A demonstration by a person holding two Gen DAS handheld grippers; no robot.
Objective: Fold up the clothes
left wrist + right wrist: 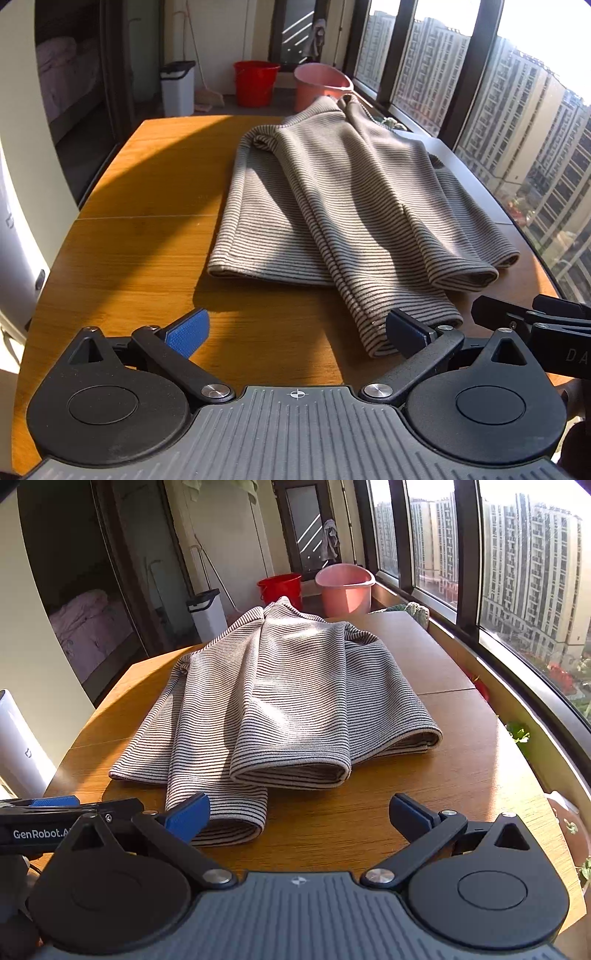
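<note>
A grey striped garment (343, 206) lies on the wooden table (147, 206), its sides folded in over the middle and one long folded part reaching toward me. My left gripper (295, 334) hovers open just short of that near end, nothing between its blue pads (188, 332). In the right wrist view the same garment (280, 698) fills the table's middle. My right gripper (299, 818) is open over bare wood (332, 823), its left pad (188, 818) near the garment's closest fold. Each gripper shows at the edge of the other's view: the right gripper (532, 317), the left gripper (70, 805).
A red bucket (255, 83), a pink tub (321, 86) and a white bin (177, 88) stand on the floor beyond the table. Large windows (517, 110) run along the right side. A white cylinder (18, 746) stands at the table's left edge.
</note>
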